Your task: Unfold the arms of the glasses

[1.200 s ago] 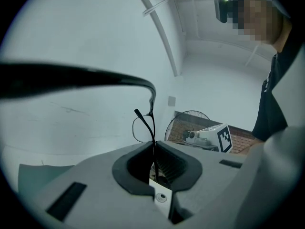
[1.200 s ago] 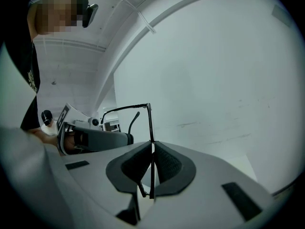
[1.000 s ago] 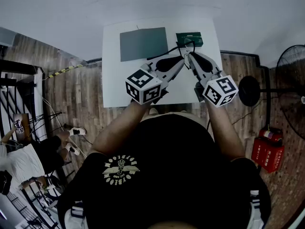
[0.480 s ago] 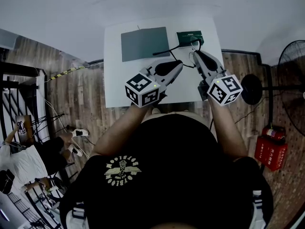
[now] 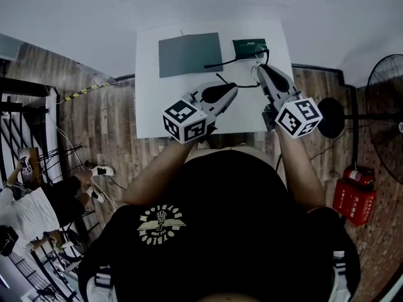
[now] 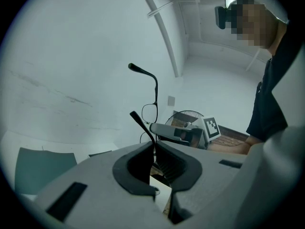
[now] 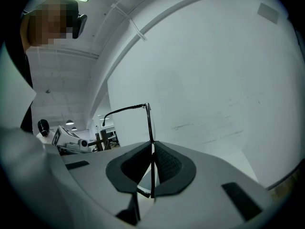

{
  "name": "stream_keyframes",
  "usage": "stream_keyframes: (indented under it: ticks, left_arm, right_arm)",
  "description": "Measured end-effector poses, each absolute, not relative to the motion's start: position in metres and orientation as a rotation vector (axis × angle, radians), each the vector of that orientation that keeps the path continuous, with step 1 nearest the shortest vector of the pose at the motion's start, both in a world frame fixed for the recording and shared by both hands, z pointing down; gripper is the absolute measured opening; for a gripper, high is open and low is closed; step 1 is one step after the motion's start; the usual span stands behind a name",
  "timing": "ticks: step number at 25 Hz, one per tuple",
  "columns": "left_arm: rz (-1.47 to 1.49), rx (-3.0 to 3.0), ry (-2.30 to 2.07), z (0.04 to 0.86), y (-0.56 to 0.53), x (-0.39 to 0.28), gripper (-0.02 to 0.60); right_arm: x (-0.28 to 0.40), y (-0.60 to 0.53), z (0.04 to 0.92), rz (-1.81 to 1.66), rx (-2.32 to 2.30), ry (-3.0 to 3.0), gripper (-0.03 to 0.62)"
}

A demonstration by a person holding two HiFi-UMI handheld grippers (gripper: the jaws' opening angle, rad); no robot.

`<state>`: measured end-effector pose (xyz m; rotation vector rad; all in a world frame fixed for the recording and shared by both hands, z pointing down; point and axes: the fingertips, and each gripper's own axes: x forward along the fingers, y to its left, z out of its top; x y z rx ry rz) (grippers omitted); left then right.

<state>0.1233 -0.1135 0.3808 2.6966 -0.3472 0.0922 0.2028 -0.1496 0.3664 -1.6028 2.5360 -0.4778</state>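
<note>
While the person stood at the 6 o'clock edge of the white counter (image 5: 151, 106), the glasses (image 6: 149, 112) sat pinned between both claws, up over the counter's right half. The left claw (image 5: 234, 87) came in from about 7 o'clock and was pinched shut on one thin black arm of the glasses. In the left gripper view that arm poked out past the pads toward 11 o'clock, with a lens just beyond it. The second arm rose from there toward 12 o'clock and hooked over to the left at its tip.

The right claw (image 5: 260, 67) reached in from 5 o'clock. It was clamped narrow on the front frame, which stood upright and edge-on in the right gripper view. From the top of that frame, one arm ran off toward 9 o'clock and curved down at its end. The left claw's marker cube showed low at 9 o'clock there too.

On the counter, a grey pad (image 5: 190, 54) lay at 10 o'clock from the glasses. A dark green case (image 5: 250, 46) sat at 12 o'clock, right up near the right claw's tip. A floor fan (image 5: 387, 118) stood off at 3 o'clock on the wood floor.
</note>
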Motion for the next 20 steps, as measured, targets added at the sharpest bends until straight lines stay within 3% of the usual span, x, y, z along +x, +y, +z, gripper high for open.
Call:
stream_keyframes:
  ticks: [20]
  left_arm:
    - [0.130, 2.634, -0.436, 0.407, -0.107, 0.123, 0.021]
  right_arm:
    - [0.219, -0.150, 0.360, -0.478, -1.561, 2.542, 0.020]
